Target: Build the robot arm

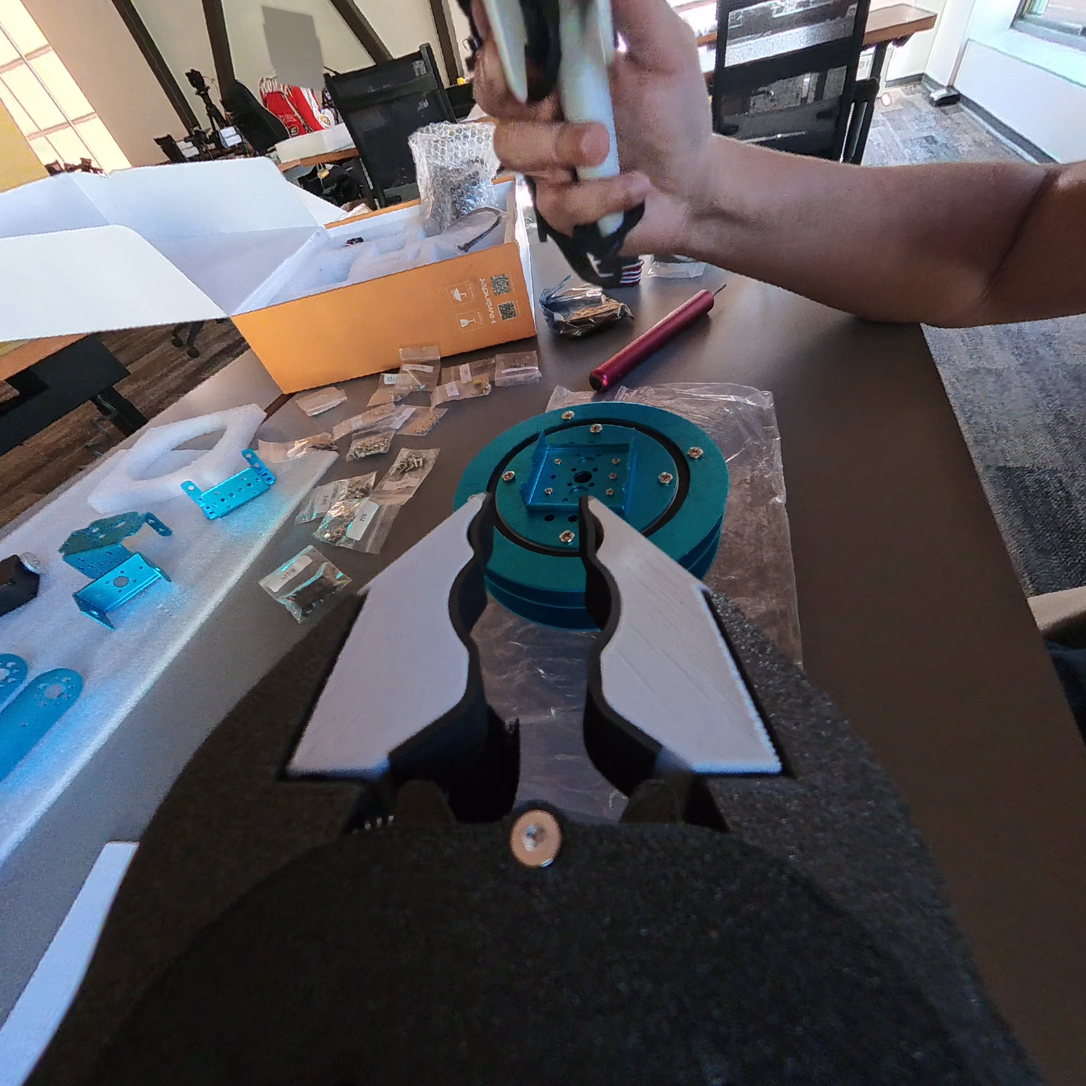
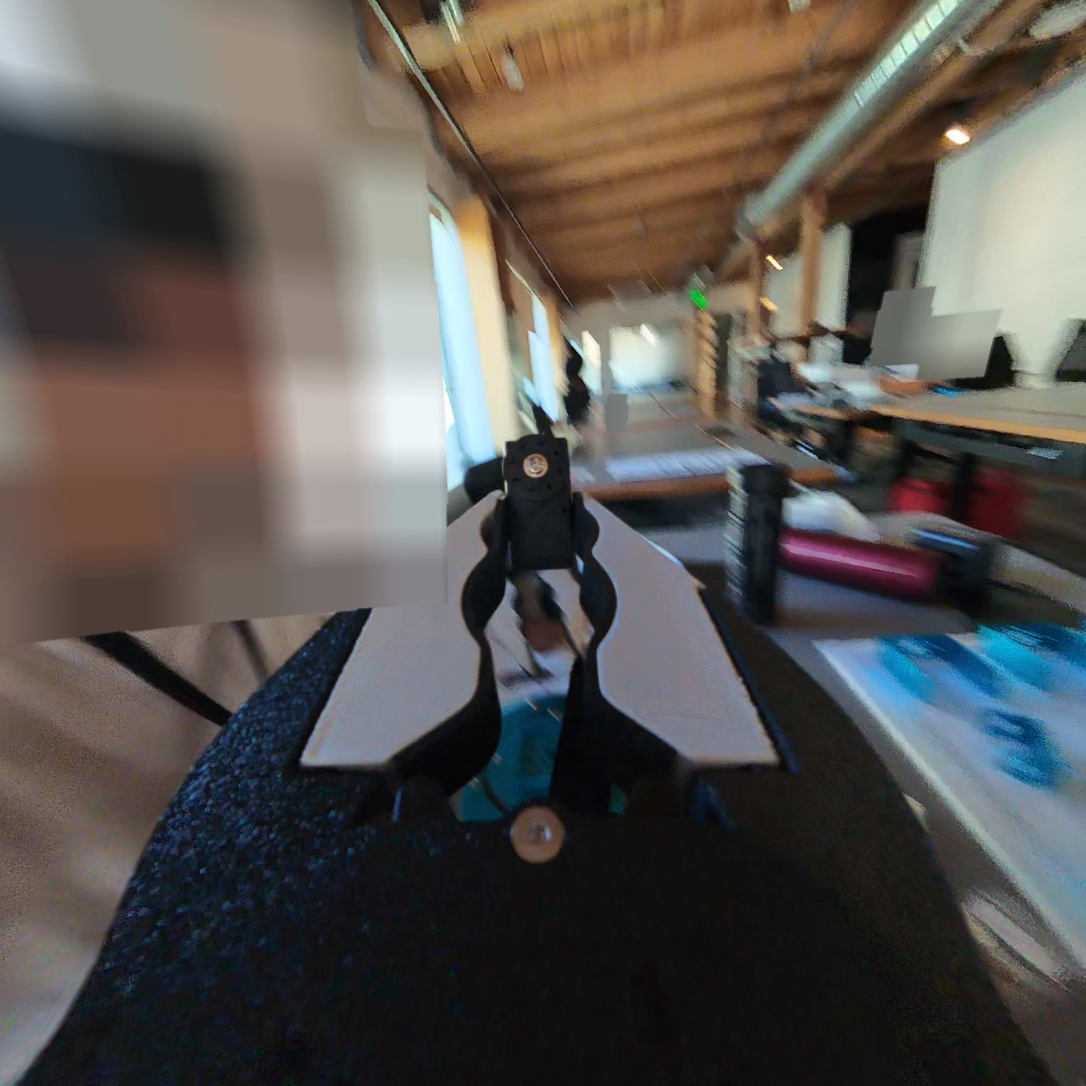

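My left gripper (image 1: 533,502) is open and empty. Its fingertips hover just above the near rim of a teal round base (image 1: 676,529), which carries a blue square bracket (image 1: 579,473) on top. The base lies on a clear plastic bag (image 1: 740,446) on the dark table (image 1: 881,587). My right gripper (image 2: 539,511) is shut on a small black servo (image 2: 538,470) and holds it in the air. The teal base (image 2: 523,740) shows blurred below the jaws. In the left wrist view a bare hand (image 1: 646,147) holds that right gripper (image 1: 587,88) above the far side of the base.
An open orange box (image 1: 382,317) stands behind the base. Several small bags of screws (image 1: 376,470) lie left of the base. A red screwdriver (image 1: 652,338) lies behind it. Blue brackets (image 1: 229,488) rest on white foam (image 1: 117,646) at the left. The table edge runs along the right.
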Available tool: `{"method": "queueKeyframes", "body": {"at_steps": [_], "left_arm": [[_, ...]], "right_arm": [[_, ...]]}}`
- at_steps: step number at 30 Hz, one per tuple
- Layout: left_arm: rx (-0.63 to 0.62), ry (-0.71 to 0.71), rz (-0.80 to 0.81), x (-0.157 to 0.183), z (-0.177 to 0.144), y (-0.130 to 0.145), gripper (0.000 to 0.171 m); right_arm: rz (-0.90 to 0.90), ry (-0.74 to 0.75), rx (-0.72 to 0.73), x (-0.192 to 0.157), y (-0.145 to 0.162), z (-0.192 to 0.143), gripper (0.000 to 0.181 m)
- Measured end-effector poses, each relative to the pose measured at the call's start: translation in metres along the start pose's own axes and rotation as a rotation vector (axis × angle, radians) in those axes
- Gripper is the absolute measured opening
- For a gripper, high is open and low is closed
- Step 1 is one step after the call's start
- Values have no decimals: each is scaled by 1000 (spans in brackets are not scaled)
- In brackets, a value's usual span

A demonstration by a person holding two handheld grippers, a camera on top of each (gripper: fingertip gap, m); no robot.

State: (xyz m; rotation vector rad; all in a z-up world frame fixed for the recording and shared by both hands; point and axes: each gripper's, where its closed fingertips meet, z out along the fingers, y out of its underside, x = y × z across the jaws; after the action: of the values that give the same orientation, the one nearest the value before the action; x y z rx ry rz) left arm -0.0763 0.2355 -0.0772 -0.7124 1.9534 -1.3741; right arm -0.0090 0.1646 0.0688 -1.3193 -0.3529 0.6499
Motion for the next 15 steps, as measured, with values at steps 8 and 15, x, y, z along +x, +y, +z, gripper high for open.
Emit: {"method": "queueKeyframes", "body": {"at_steps": [8,15], "left_arm": [[-19,12,-126,-9,-1,4,28],[-27,99,-318,-4,5,4,44]], "right_arm": [[-1010,351,-927,10,119,14,19],[-1212,371,-1066,10,155,24,19]]}}
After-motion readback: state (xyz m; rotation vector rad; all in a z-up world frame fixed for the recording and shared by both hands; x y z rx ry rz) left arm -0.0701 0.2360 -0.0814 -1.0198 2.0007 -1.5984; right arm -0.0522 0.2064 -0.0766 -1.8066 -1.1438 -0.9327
